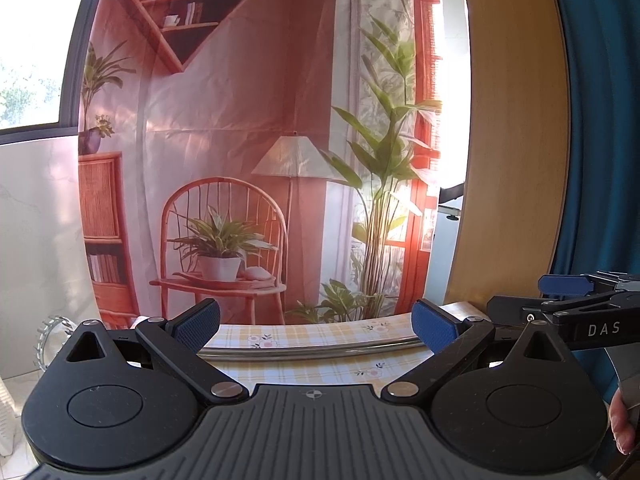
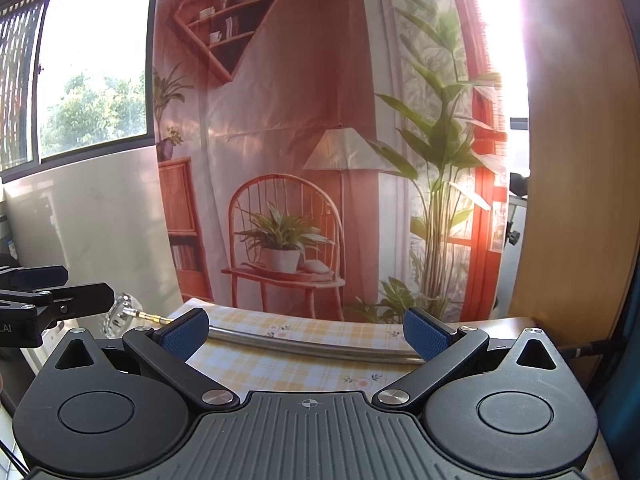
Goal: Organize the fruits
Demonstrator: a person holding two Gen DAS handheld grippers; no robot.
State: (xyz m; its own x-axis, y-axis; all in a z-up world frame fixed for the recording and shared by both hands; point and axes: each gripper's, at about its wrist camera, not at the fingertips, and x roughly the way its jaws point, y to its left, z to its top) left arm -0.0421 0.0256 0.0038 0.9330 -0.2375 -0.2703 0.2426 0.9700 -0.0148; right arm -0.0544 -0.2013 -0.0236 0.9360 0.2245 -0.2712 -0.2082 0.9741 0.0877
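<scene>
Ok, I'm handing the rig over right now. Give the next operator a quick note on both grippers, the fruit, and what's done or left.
Left gripper: open, empty, held level above the checked tablecloth.
Right gripper: open, empty, beside the left one at about the same height.
Both cameras face the printed backdrop; only the table's far part and a curved metal rim show.
Fruit: none in either view, so I cannot tell where it lies or what has been sorted.
Glass dish sits off the table's left edge.
Left to do: tilt down, find the fruit, start picking.
</scene>
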